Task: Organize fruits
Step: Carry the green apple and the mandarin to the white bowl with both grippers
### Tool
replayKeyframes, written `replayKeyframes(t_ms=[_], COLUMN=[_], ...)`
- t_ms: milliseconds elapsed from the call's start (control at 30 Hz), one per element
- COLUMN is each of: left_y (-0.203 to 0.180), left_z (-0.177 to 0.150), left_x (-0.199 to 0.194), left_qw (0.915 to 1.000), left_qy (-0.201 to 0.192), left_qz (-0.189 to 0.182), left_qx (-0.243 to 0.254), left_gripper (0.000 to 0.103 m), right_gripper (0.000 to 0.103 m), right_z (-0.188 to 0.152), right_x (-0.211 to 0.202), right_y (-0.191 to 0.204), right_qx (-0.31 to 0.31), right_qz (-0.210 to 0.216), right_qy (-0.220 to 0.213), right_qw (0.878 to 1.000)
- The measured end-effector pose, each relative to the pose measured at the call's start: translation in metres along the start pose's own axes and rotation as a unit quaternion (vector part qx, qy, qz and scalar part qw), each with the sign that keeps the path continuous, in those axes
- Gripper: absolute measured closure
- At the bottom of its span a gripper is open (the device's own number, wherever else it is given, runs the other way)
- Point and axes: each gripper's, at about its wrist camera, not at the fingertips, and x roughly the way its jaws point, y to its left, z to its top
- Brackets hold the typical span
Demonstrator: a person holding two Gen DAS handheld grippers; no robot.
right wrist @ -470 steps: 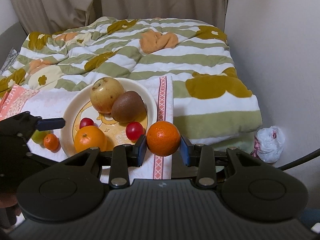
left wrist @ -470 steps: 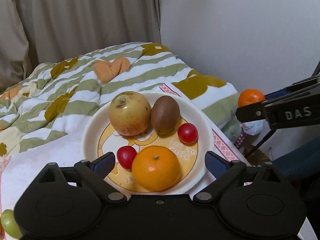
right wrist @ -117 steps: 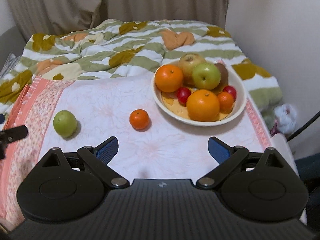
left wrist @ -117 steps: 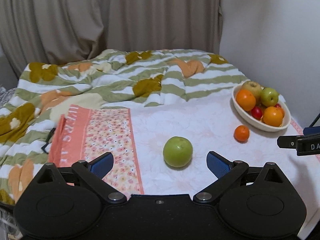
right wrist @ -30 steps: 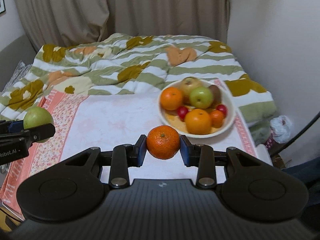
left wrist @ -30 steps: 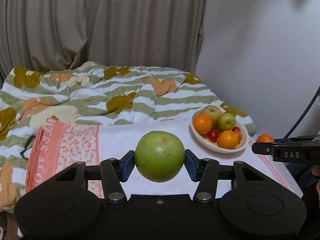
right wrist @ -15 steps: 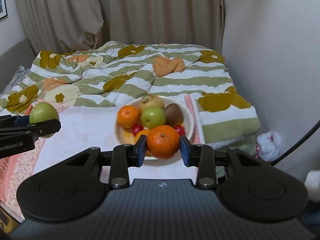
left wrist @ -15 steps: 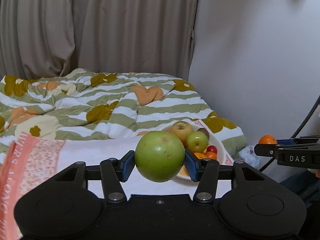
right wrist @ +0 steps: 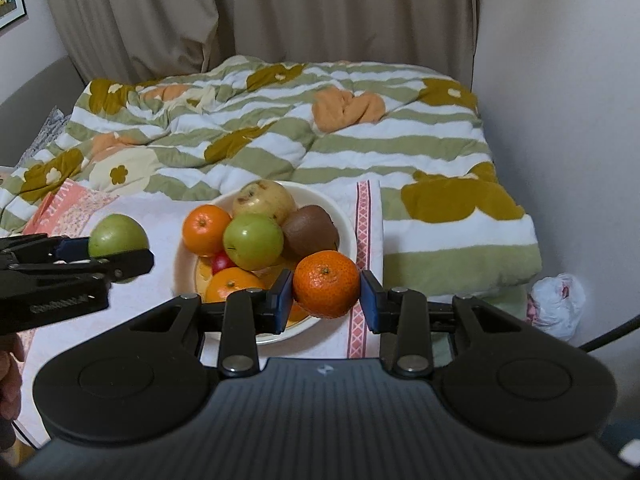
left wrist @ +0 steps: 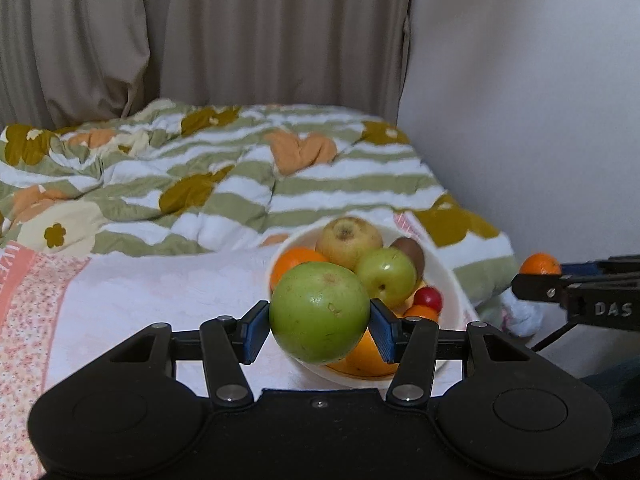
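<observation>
Both grippers have closed in on the shallow cream bowl (right wrist: 352, 236): left gripper (left wrist: 319, 326) fingers clamp a big green apple (left wrist: 319, 312), right gripper (right wrist: 326, 296) fingers a small orange mandarin (right wrist: 326, 284); dropped onto the bowl's heaped fruit, either may roll off.

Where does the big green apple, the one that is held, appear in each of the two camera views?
Left wrist view: the big green apple is at lower centre, pinched in the left tool, in front of the bowl.
Right wrist view: the same apple is at the left edge, left of the bowl.
Shared landmark: the smaller green apple in the bowl.
</observation>
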Motion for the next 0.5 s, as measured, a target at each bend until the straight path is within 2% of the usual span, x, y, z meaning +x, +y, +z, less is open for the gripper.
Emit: replayKeyframes(t_ms=[200, 400, 467, 500], left_y=[0.003, 0.004, 0.003, 0.003], left_z=[-0.003, -0.005, -0.005, -0.004], left_x=[0.041, 0.057, 0.055, 0.054], left_qw=[0.9994, 0.9986, 0.9989, 0.9991], left_qy=[0.033, 0.049, 0.041, 0.037], left_qz=[0.001, 0.005, 0.004, 0.006], left_qx=[0.009, 0.018, 0.021, 0.021], left_gripper=[0.046, 0.046, 0.042, 0.031], right_gripper=[0.052, 0.052, 0.052, 0.052], right_z=[0.001, 0.001, 0.001, 0.001], right_x=[0.023, 0.034, 0.036, 0.037], right_y=[-0.009, -0.013, -0.014, -0.014], right_qx=[0.01, 0.019, 0.022, 0.022], right_qz=[-0.006, -0.012, -0.014, -0.015], right_qy=[0.015, 0.026, 0.029, 0.03], right_qw=[1.0, 0.999, 0.999, 0.999])
